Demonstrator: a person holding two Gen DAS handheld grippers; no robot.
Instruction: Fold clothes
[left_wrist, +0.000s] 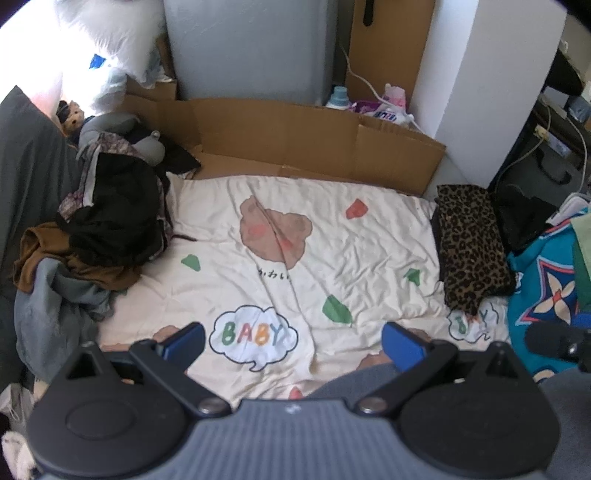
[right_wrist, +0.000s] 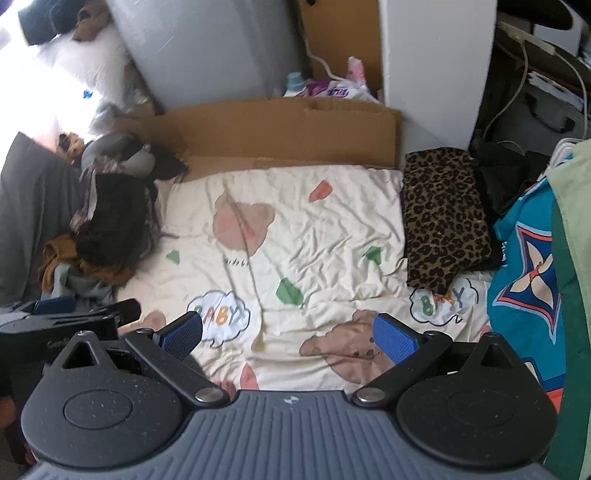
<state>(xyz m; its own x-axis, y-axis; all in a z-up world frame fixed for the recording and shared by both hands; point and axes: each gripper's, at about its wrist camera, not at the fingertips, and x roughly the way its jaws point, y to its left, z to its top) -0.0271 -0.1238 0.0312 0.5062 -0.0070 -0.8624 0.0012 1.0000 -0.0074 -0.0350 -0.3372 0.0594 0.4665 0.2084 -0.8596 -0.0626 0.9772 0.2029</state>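
Note:
A heap of unfolded clothes (left_wrist: 107, 229), black, brown and grey, lies on the left side of a cream bedsheet (left_wrist: 332, 258) printed with bears and "BABY" clouds. The same clothes heap (right_wrist: 107, 229) shows at the left in the right wrist view. A folded leopard-print garment (left_wrist: 472, 251) rests on the sheet's right side, on top of something black; the leopard-print garment (right_wrist: 443, 218) also shows at right. My left gripper (left_wrist: 293, 343) hangs open above the sheet's near edge, holding nothing. My right gripper (right_wrist: 288, 338) is open too, empty, over the sheet (right_wrist: 314, 229).
Flattened cardboard (left_wrist: 295, 140) stands along the far edge of the bed. A teal patterned cloth (left_wrist: 543, 291) and green fabric (right_wrist: 572, 258) lie at the right. Detergent bottles (left_wrist: 373, 103), cables and a white cabinet (left_wrist: 487, 74) sit behind. The left gripper's body (right_wrist: 55, 325) shows at the left.

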